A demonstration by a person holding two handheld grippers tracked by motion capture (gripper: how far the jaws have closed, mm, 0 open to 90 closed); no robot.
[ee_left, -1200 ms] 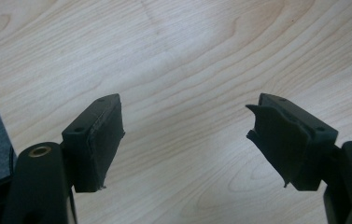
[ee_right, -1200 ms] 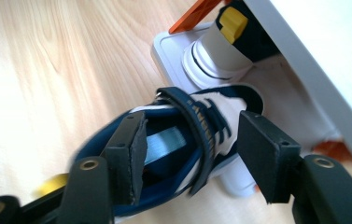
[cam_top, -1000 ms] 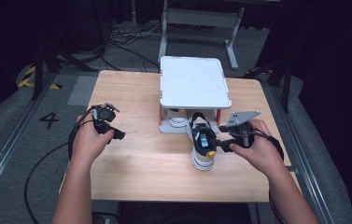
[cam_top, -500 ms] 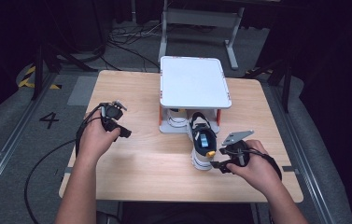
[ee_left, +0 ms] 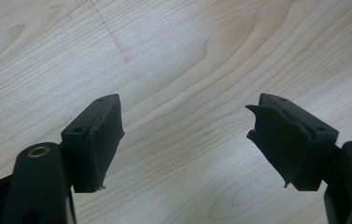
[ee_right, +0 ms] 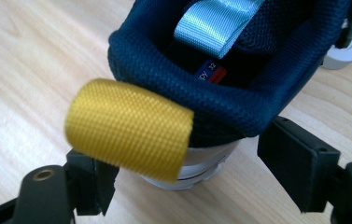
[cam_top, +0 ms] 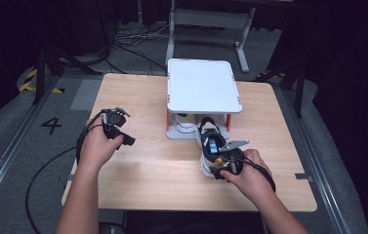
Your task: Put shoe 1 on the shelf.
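A dark blue sneaker point(cam_top: 207, 139) with a white sole stands on the table, its toe toward a white stand point(cam_top: 203, 85). My right gripper point(cam_top: 218, 169) is at its heel. In the right gripper view the heel collar point(ee_right: 220, 102) and its yellow pull loop point(ee_right: 127, 126) sit between the jaws of my right gripper point(ee_right: 192, 165). Those jaws have just been opening, and the right pad point(ee_right: 295, 156) stands clear of the shoe. My left gripper point(cam_top: 124, 136) hovers over bare wood at the left, and my left gripper point(ee_left: 183, 140) is open with nothing between its jaws.
The white stand has a flat top tray on short legs with orange fittings, set at the table's far middle. The wooden table point(cam_top: 142, 175) has bare room left of the shoe. Cables trail from both grippers, and metal frames stand on the floor beyond.
My right hand has sunk and slid toward the near edge, down to the sneaker's heel. The sneaker and my left hand have kept their places.
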